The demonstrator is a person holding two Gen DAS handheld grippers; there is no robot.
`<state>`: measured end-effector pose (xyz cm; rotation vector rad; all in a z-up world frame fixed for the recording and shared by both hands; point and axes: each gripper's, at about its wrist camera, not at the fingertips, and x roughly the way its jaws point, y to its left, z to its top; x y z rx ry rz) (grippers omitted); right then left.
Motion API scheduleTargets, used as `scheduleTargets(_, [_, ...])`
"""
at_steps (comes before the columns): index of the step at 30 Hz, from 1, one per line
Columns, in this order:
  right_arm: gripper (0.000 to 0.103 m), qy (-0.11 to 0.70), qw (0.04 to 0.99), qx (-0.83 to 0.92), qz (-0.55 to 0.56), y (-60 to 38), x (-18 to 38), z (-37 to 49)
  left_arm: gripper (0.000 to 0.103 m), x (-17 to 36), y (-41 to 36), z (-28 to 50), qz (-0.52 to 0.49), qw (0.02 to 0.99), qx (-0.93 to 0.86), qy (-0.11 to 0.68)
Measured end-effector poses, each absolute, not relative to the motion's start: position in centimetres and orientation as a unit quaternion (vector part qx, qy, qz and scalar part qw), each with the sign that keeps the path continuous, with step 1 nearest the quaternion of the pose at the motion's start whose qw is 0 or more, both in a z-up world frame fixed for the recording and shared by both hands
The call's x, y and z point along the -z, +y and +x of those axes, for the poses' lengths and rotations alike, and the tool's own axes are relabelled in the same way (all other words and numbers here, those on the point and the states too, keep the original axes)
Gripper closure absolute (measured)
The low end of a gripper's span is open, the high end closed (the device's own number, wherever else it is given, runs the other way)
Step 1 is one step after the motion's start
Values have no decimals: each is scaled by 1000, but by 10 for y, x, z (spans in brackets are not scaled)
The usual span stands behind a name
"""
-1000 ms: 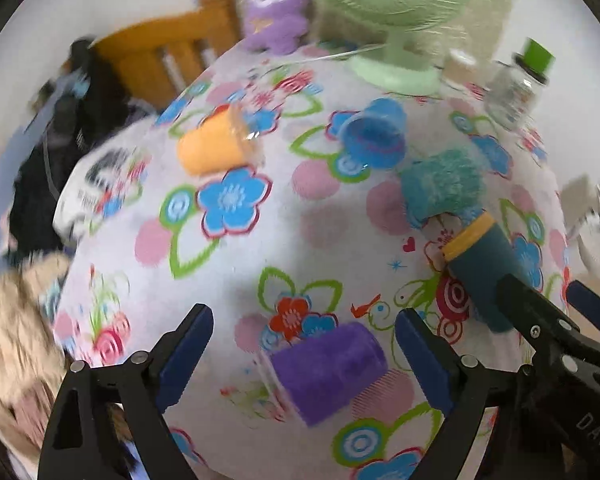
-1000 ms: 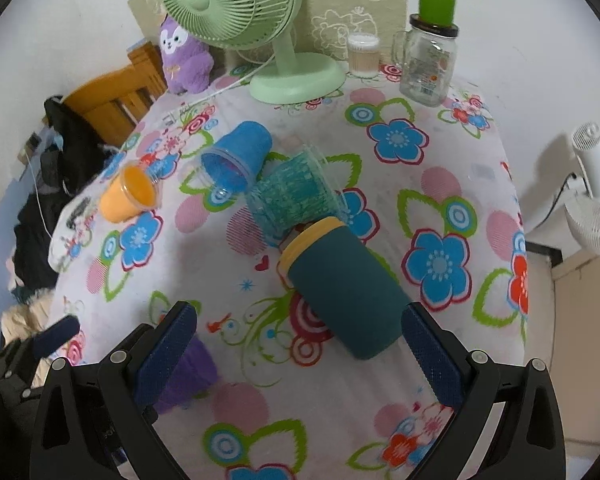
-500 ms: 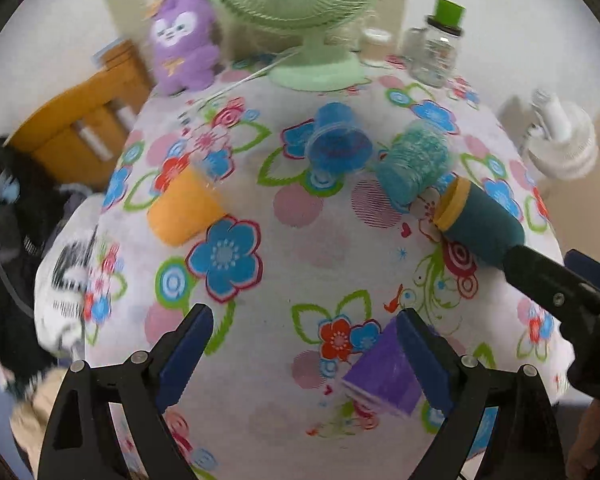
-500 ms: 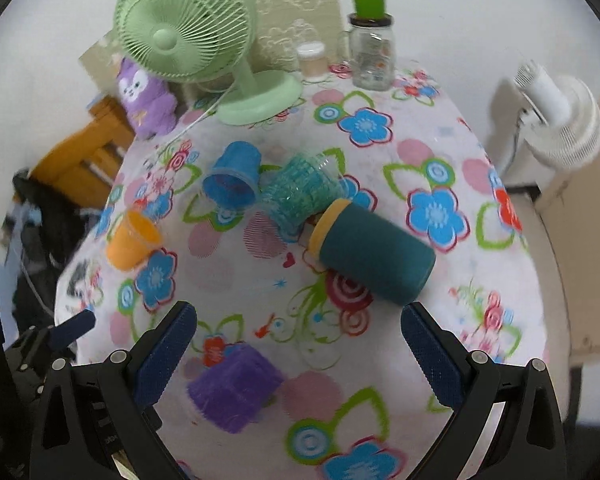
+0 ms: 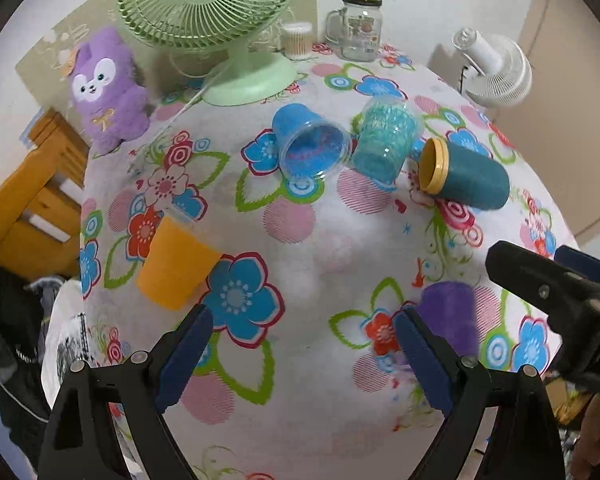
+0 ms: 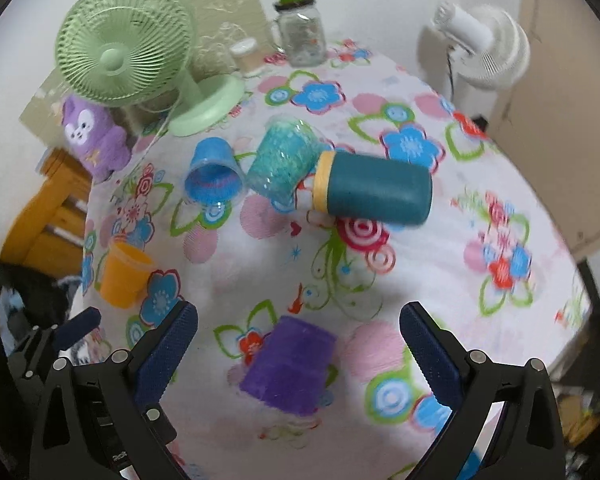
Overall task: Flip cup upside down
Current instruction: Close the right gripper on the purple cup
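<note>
We see our left gripper (image 5: pixel 302 354) gaping above the floral tablecloth (image 5: pixel 320 240), the purple cup (image 5: pixel 450 314) just beside its right finger.

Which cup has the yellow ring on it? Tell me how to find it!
Start at the big green fan at the back of the flowery table. In front of it three cups lie on their sides in a row; take the rightmost, the dark teal cup. It alone is opaque with a yellow rim band, unlike the see-through blue cup and turquoise cup.
</note>
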<state>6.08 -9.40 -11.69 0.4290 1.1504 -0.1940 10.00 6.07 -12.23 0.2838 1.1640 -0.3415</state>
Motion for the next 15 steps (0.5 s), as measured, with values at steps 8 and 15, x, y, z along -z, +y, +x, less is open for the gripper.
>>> scheduleTargets(8, [15, 583, 754, 122, 277, -88, 157, 67, 9, 145, 75, 112, 145, 793, 183, 562])
scheduleTargets(15, [21, 619, 719, 161, 272, -93, 186, 78, 9, 167, 78, 125, 151, 777, 196, 580])
